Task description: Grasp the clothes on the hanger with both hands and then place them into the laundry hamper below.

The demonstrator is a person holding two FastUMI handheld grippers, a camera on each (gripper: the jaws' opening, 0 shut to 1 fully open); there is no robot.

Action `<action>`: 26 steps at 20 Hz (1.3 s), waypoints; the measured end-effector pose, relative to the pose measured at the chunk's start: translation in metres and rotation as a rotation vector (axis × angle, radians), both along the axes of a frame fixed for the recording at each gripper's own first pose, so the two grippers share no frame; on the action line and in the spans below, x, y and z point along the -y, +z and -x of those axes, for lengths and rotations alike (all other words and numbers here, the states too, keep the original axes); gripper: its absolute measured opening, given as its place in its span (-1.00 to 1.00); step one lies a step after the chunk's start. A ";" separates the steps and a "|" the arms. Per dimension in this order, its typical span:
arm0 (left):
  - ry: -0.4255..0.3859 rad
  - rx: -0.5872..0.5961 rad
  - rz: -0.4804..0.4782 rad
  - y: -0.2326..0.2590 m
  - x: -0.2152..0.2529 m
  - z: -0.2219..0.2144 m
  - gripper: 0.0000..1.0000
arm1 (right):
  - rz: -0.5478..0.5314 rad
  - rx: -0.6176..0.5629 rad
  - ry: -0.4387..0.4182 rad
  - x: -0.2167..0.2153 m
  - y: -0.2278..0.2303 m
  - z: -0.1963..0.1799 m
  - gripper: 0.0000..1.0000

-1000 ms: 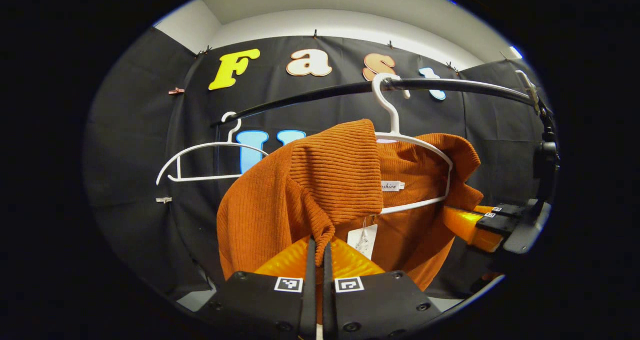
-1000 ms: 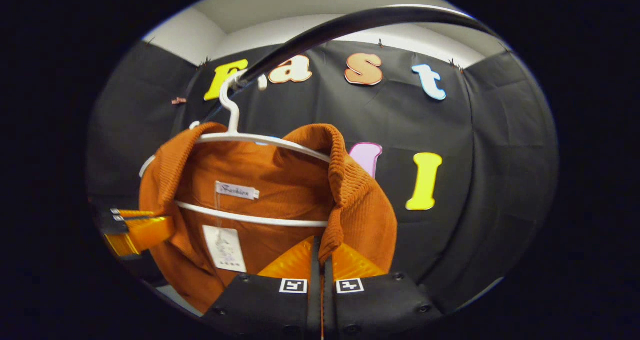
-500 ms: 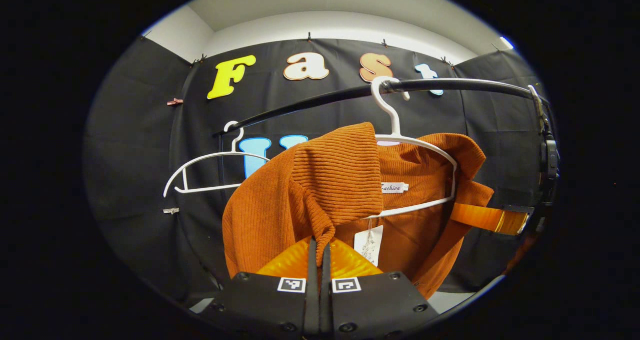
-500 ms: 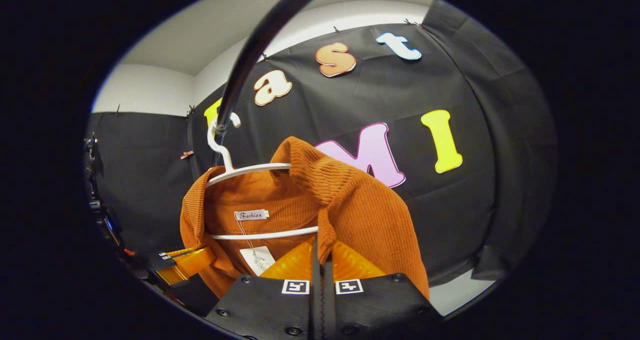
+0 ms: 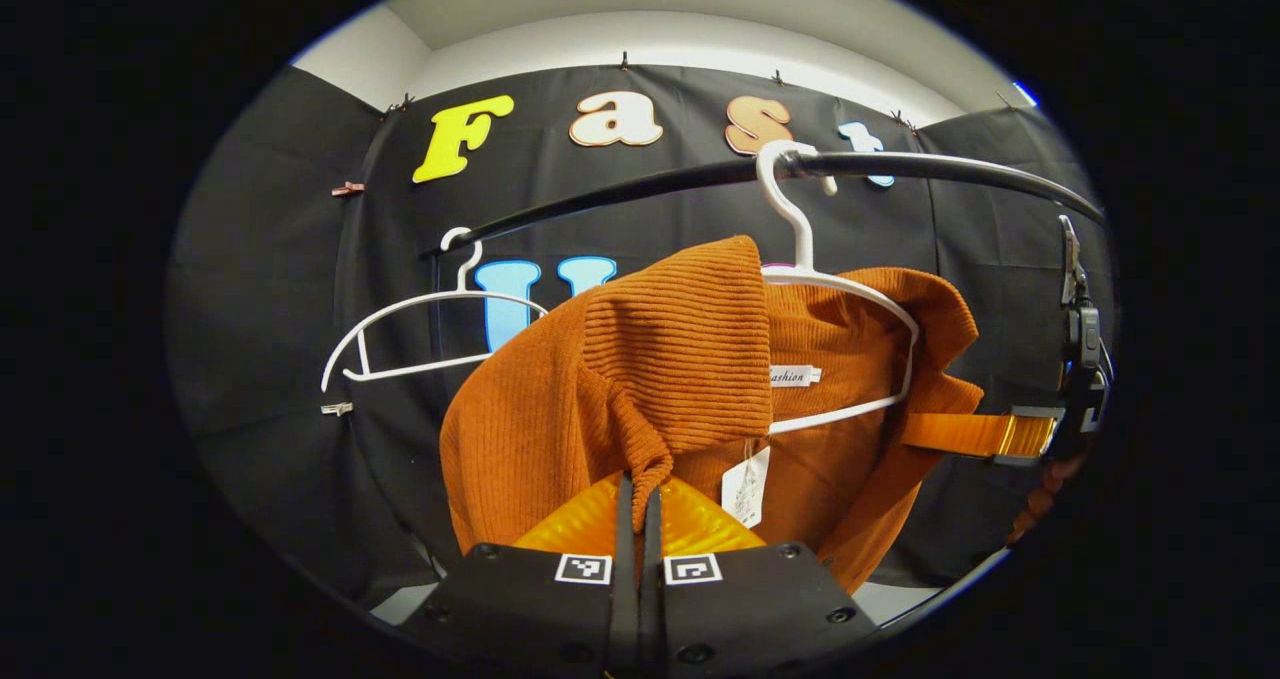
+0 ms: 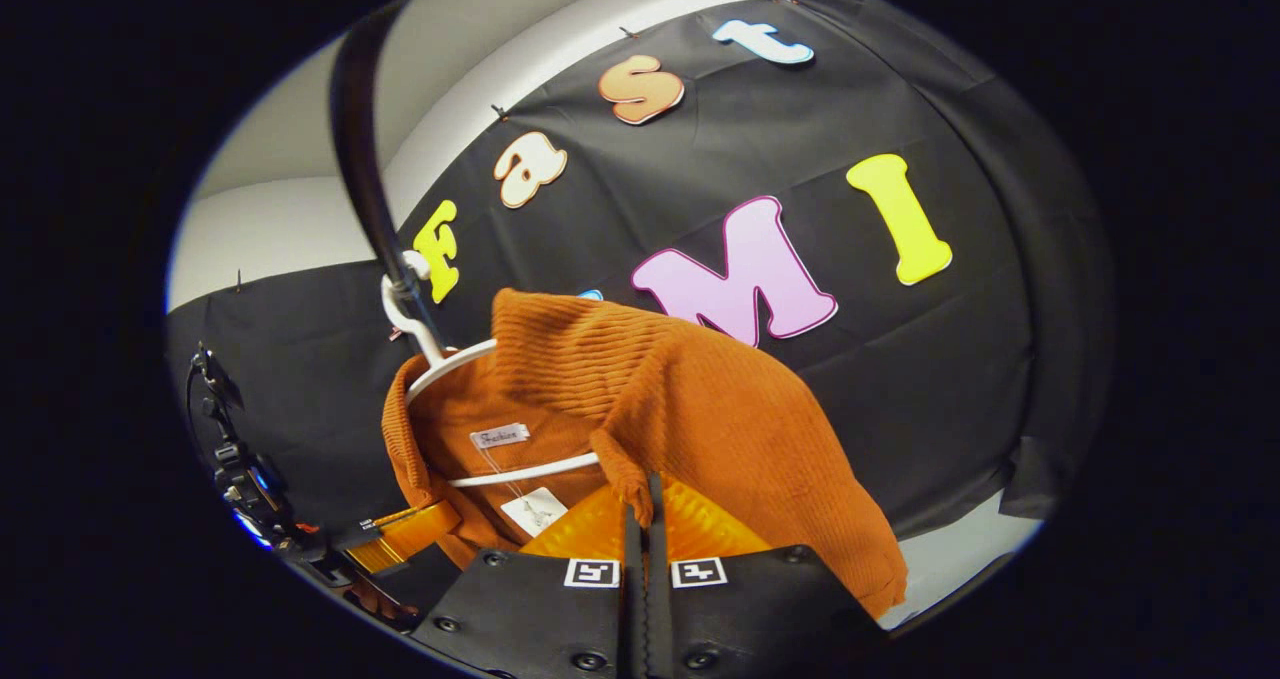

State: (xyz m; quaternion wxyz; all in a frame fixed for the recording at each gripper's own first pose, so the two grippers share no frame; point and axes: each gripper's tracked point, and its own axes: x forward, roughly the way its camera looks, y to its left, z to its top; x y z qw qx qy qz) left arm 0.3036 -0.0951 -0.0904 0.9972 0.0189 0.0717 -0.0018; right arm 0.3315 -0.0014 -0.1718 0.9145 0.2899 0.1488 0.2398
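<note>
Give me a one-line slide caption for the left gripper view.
Left gripper shut on the orange sweater's collar, garment on the white hanger hooked over the black rail.

The orange garment point(image 5: 620, 379) covers the near arm of its white hanger point(image 5: 850, 289); its lower hem drops behind the left gripper point(image 5: 638, 519).

sweater point(image 5: 650, 379) on hanger point(image 5: 850, 349), hanger on rail point(image 5: 900, 166)

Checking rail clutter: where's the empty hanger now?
Left gripper view, left of centre: the empty hanger hangs on the black rail, left of the orange garment.
</note>
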 end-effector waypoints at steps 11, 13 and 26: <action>0.004 0.001 -0.006 0.036 -0.018 -0.011 -0.90 | -0.047 0.080 -0.158 0.066 0.065 -0.076 -0.92; 0.011 0.026 -0.011 0.050 -0.022 -0.012 -0.90 | -0.044 0.105 -0.193 0.076 0.073 -0.090 -0.92; -0.012 0.010 -0.043 0.065 -0.033 -0.020 -0.91 | 0.086 -0.045 -0.299 0.090 -0.026 -0.131 -0.92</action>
